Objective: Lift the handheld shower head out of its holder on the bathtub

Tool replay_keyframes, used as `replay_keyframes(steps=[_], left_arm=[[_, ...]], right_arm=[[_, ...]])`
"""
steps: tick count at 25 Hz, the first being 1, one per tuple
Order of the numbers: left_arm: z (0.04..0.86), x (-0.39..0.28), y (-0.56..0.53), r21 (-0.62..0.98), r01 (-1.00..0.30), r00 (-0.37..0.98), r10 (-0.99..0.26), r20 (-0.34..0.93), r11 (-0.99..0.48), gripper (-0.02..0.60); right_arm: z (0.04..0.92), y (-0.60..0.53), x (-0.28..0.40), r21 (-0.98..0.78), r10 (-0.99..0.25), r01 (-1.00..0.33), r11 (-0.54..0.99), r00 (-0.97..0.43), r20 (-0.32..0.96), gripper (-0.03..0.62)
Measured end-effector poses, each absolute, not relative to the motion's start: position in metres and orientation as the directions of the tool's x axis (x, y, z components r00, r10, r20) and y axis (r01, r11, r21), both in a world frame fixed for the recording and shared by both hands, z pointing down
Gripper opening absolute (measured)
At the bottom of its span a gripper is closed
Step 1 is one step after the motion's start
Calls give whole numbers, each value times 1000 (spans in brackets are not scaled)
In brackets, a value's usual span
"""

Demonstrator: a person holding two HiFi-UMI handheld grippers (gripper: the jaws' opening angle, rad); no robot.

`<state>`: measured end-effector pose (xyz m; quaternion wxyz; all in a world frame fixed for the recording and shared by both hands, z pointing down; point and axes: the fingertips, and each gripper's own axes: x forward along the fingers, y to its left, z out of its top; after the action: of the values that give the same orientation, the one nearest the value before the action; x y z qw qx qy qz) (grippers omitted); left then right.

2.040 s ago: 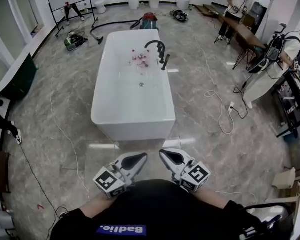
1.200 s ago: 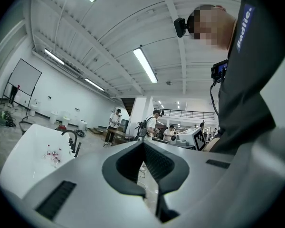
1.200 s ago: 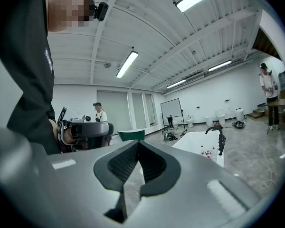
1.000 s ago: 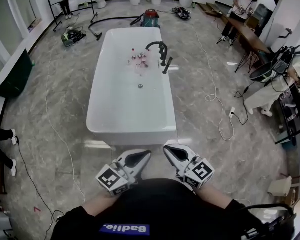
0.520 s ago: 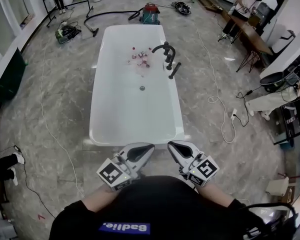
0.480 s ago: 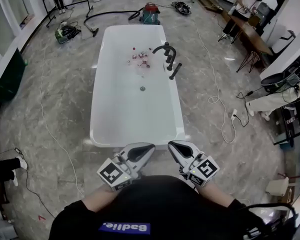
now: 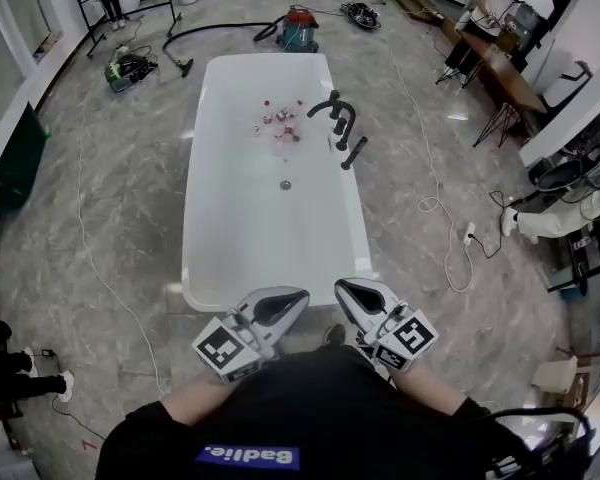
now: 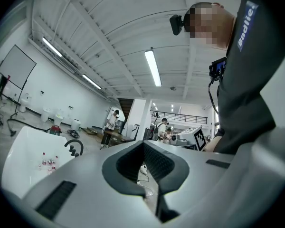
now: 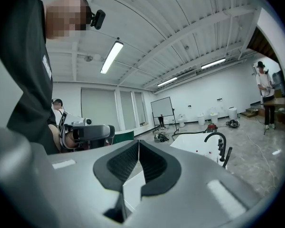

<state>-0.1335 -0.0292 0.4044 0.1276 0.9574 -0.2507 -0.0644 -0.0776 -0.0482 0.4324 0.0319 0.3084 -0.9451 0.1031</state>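
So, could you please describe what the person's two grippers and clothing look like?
The left gripper and right gripper are pale grey moulded shells with dark ribbed pads; each carries a cube with black-and-white square markers. The person wears a black top with a blue label.

From where I stand, the person wears a black top point(image 7: 320, 408) with a small blue patch point(image 7: 242, 457) of white lettering on the chest. Its sleeves point(image 7: 140, 438) end above bare forearms. A black camera point(image 8: 176, 24) sits at the forehead. The left gripper point(image 7: 290, 298) and right gripper point(image 7: 352, 293) have pale grey shells and black ribbed jaws. Each carries a white cube point(image 7: 223, 351) printed with black square markers.
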Motion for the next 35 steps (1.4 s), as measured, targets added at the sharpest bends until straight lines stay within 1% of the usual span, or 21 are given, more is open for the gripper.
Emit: replay_keyframes(steps=[12, 16, 23, 35], left_arm=[[403, -80, -78, 283, -561, 806, -591, -27, -778, -6], [402, -62, -98, 277, -615, 766, -643, -13, -738, -6], [402, -30, -122, 263, -657, 730, -684, -14, -707, -6], [403, -3, -146, 251, -722, 668, -744, 9, -645, -6]], right_arm=[[432, -114, -19, -193, -504, -516, 835, -857, 108, 35], [434, -138, 4, -200, -481, -492, 847, -871, 105, 54], [438, -180, 42, -203, -453, -465, 862, -885, 102, 84], [460, -236, 72, -221, -406, -423, 879, -906, 119, 129]])
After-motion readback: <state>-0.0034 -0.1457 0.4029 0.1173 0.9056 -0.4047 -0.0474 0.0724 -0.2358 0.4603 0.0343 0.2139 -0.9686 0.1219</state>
